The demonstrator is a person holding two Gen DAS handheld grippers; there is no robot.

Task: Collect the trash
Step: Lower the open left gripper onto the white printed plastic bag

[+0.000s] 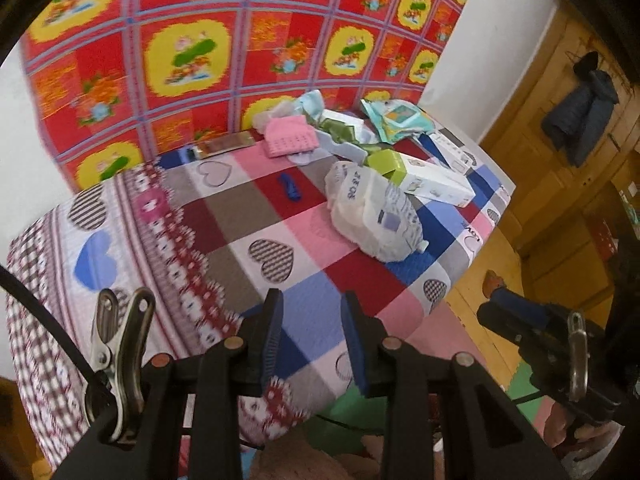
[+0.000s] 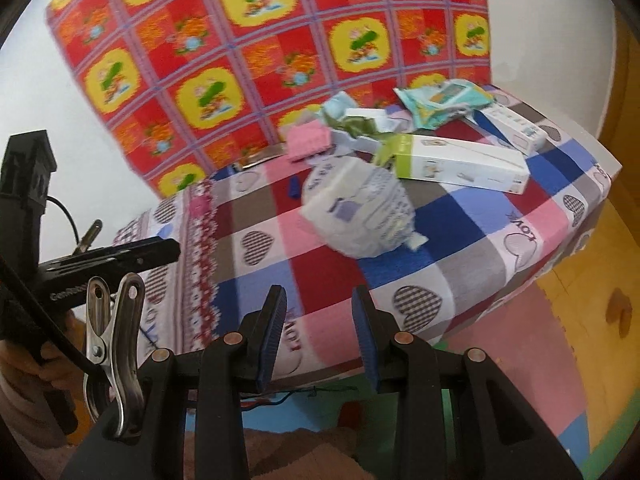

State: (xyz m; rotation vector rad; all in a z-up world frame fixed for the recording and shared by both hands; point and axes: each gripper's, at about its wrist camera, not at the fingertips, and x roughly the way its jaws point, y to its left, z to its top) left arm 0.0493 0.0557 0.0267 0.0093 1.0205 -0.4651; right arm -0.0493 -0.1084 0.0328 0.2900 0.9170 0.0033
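While both tongs hover over the bed's (image 1: 224, 216) near edge, nothing's gripped: left tongs (image 1: 308, 320) sit part-open w/ bare quilt in the gap, right tongs (image 2: 320, 316) likewise part-open & empty. Trash lies mid-bed: white bag (image 1: 372, 212), green/white box (image 1: 424, 176) touching it behind, blue scrap (image 1: 290, 188) just left, pink cloth (image 1: 290, 140) & wrappers (image 1: 396, 116) near the red wall cloth (image 1: 200, 40).

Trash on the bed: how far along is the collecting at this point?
Nothing looks collected yet. Both the left gripper and right gripper are open and empty, short of the pile. Left: the crumpled white bag, the white-and-green box, the teal packet and the wrappers behind them.
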